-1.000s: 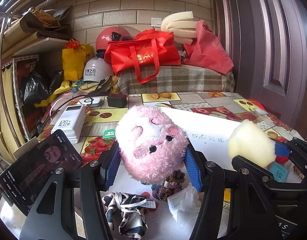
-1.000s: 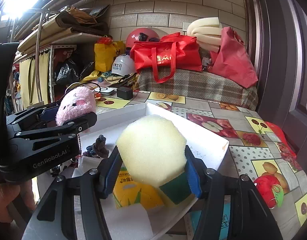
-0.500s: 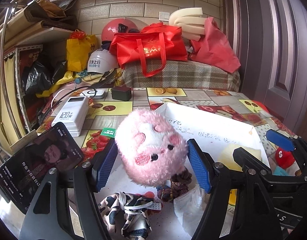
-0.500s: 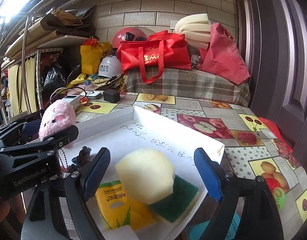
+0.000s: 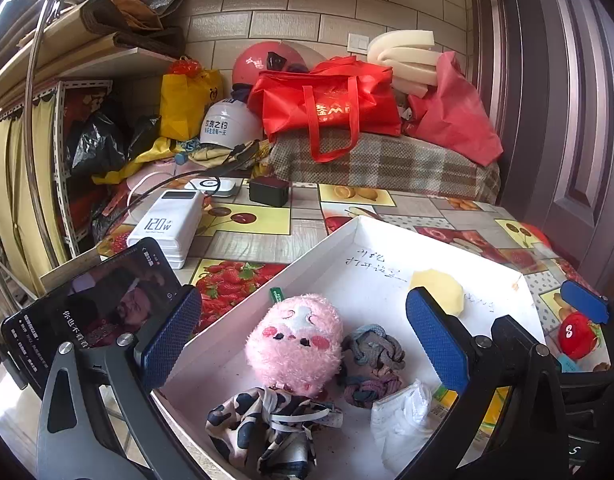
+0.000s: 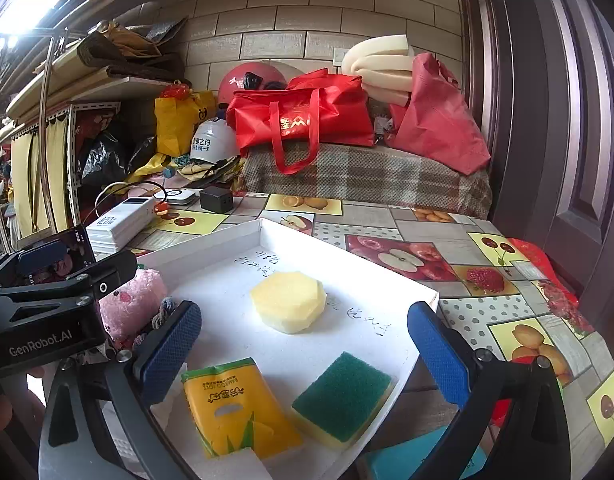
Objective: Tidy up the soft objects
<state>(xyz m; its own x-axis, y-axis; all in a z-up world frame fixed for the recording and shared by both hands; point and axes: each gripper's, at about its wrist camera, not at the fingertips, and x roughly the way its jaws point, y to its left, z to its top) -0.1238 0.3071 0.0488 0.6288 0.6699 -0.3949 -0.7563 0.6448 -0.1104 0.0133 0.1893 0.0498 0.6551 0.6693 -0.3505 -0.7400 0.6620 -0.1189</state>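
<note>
I am hovering both tongs, left and right, spread wide and empty, above the shallow white cardboard tray; the fluffy pink plush toy at centre and the pale yellow octagonal sponge are lying inside, while a small red strawberry plush at far right is waiting on the surface.

Fuzzy pink plush toy, porous yellow sponge (matt)

A cluttered home storeroom. Ahead of the tongs, a fruit-print tablecloth runs to a tiled wall, with red tote bag, helmets and rolled foam. Loaded metal shelving stands left.
</note>
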